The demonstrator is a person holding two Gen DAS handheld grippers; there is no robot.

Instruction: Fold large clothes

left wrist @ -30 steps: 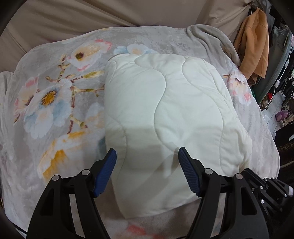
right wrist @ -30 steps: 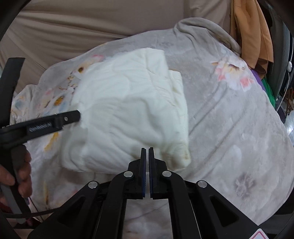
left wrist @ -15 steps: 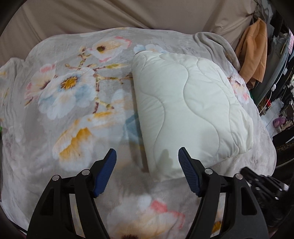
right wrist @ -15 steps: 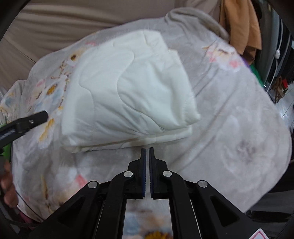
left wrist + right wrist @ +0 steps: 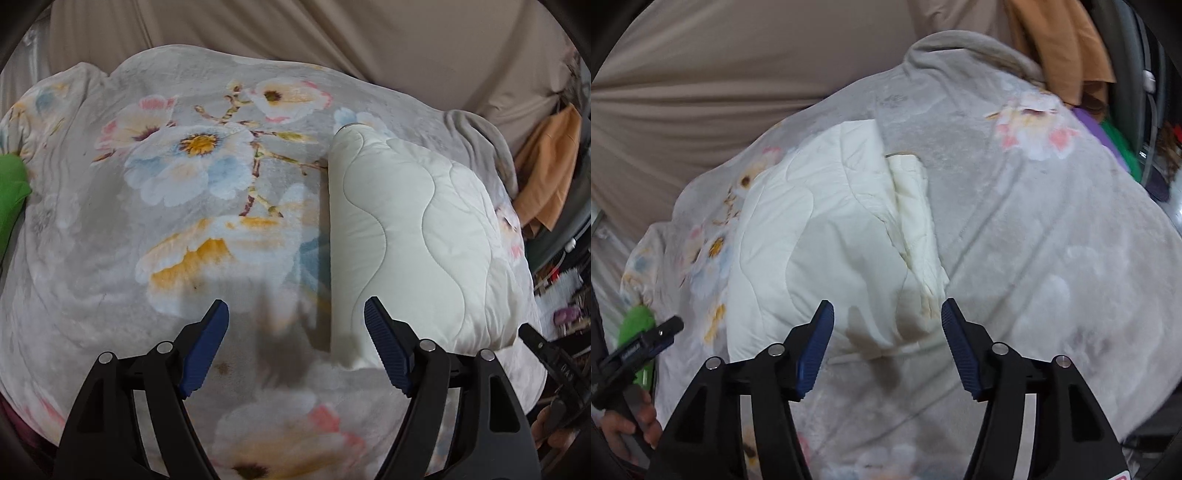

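Both jaws stand released with nothing between them: on my right gripper [image 5: 886, 343] they have just been opening, and on my left gripper [image 5: 296, 343] they have widened a little further too. The white quilted garment [image 5: 417, 236], already folded into a thick pad, lies on the floral fleece blanket [image 5: 192, 206] covering the bed. Seen from the left jaws it sits ahead and off to the right, its near corner just beside the right-hand pad. From the right jaws it lies straight ahead and slightly left, its near edge [image 5: 882, 350] just beyond the tips.

I judge it light, soft and puffy. The padding should spring back, so folds may loosen once let go, and the smooth shell could slide over the fleece. The stacked layers show along the right-hand edge [image 5: 916, 221] in the right wrist view. I would pinch there or at a near corner, catching every layer, rather than the bulging middle.
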